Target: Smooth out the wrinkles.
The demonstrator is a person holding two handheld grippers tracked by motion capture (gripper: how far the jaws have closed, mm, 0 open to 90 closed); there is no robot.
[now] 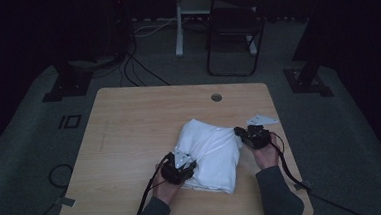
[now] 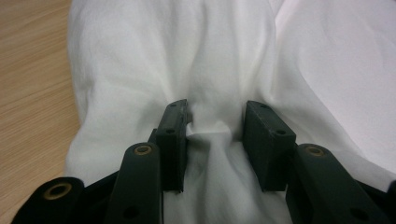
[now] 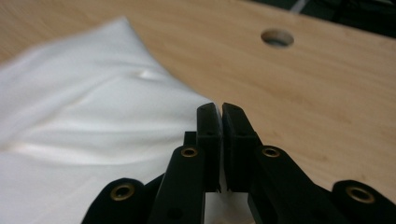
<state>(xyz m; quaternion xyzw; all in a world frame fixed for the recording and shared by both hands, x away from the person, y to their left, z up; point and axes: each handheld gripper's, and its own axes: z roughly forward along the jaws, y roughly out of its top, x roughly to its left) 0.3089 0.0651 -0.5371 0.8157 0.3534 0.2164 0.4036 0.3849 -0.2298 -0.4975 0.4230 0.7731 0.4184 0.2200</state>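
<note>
A folded white cloth [image 1: 208, 151] lies on the wooden table [image 1: 129, 126], right of its middle and toward the near side. My left gripper [image 1: 191, 166] rests on the cloth's near left corner. In the left gripper view its jaws [image 2: 215, 116] stand partly closed, with a raised ridge of cloth [image 2: 208, 135] bunched between the pads. My right gripper [image 1: 238, 131] is at the cloth's right edge, where the fabric is drawn into a small point. In the right gripper view its jaws [image 3: 220, 109] are shut together at the edge of the cloth [image 3: 84, 121].
A round cable hole [image 1: 216, 97] is in the table's far part, also visible as the hole [image 3: 277, 37] ahead of the right jaws. Bare wood stretches left of the cloth. A black chair [image 1: 234, 29] and floor cables lie beyond the far edge.
</note>
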